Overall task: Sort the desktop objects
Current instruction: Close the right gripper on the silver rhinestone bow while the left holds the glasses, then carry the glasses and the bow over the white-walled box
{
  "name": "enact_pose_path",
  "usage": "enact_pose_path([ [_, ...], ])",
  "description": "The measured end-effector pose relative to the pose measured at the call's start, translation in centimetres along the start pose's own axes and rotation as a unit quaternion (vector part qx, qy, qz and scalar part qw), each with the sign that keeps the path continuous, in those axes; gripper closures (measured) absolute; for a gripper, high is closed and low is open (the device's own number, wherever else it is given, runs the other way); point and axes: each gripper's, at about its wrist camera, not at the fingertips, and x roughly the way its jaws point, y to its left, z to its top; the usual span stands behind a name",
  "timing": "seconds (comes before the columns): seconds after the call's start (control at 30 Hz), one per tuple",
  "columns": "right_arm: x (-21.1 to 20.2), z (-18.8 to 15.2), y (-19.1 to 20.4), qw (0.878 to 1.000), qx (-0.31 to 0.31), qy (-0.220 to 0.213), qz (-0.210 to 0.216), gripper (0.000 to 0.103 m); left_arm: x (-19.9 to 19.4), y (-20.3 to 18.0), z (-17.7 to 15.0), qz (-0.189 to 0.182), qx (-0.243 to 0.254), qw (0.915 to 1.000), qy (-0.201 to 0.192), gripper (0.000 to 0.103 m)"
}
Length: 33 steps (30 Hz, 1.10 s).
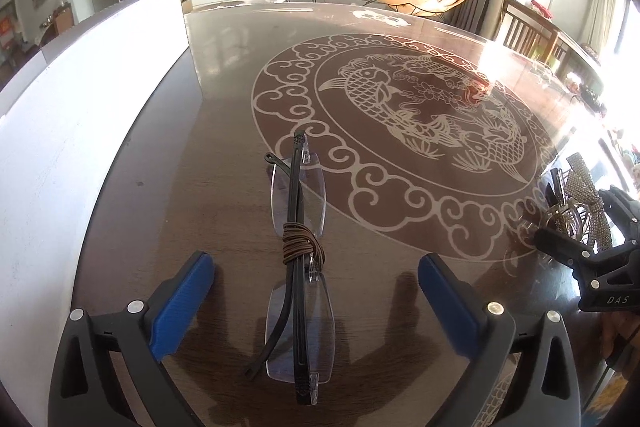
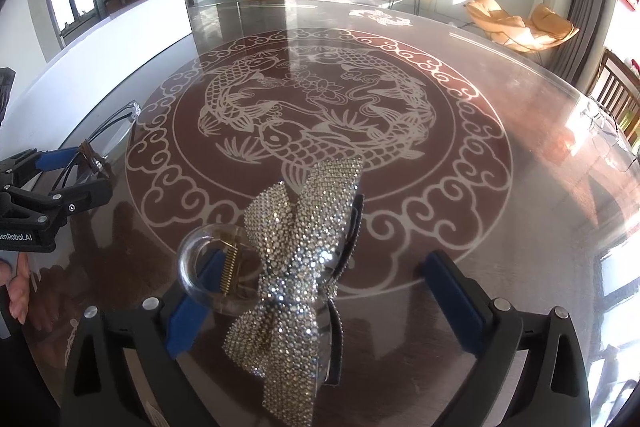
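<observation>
Left wrist view: the left gripper (image 1: 316, 291) stands with its blue pads spread wide, clear of the folded rimless glasses (image 1: 298, 267) lying on the table (image 1: 192, 163) between them. The glasses' temples are bound with a brown cord (image 1: 301, 242). Neither pad touches the frame. A white panel (image 1: 80, 115) runs along the table's left edge.

Right wrist view: the right gripper (image 2: 320, 299) is likewise spread wide. Between its pads lies a rhinestone bow hair clip (image 2: 296, 259) with a clear round loop (image 2: 200, 259) and a gold spring. The left pad sits behind the loop, and contact cannot be judged; the right pad is apart from the clip. The clip rests on the table's cloud-pattern border (image 2: 460, 211), near the fish medallion (image 2: 304, 115).
</observation>
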Motion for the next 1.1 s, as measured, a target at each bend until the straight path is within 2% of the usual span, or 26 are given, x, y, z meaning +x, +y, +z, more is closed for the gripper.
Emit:
enact_pose_path([
  [0.57,0.0,0.0,-0.1,1.000,0.000,0.000,0.000,0.004,-0.1,-0.2,-0.2,0.008,0.008,0.9999,0.004,0.000],
  [0.63,0.0,0.1,-0.1,1.000,0.000,-0.001,0.001,0.004,-0.3,0.3,-0.2,-0.009,-0.002,1.0000,-0.001,0.000],
  [0.7,-0.1,0.1,-0.2,1.000,0.001,-0.001,0.010,0.003,-0.7,1.4,-0.2,-0.045,-0.026,0.9986,-0.010,0.000],
  [0.8,-0.8,0.1,-0.8,0.997,0.010,-0.016,0.074,0.001,-1.2,3.5,-0.2,-0.105,-0.078,0.9911,-0.022,0.000],
  [0.87,-1.0,0.0,-1.3,0.995,0.017,-0.023,0.095,0.001,-1.4,4.2,-0.3,-0.128,-0.099,0.9865,-0.025,0.000],
  [0.97,-1.3,-0.1,-1.1,0.994,0.019,-0.029,0.102,0.001,-1.5,3.9,-0.4,-0.121,-0.091,0.9882,-0.020,0.000],
  [1.1,-0.5,0.3,0.0,0.997,-0.007,-0.005,0.082,0.000,-1.3,2.8,-0.5,-0.095,-0.063,0.9934,-0.013,0.000],
])
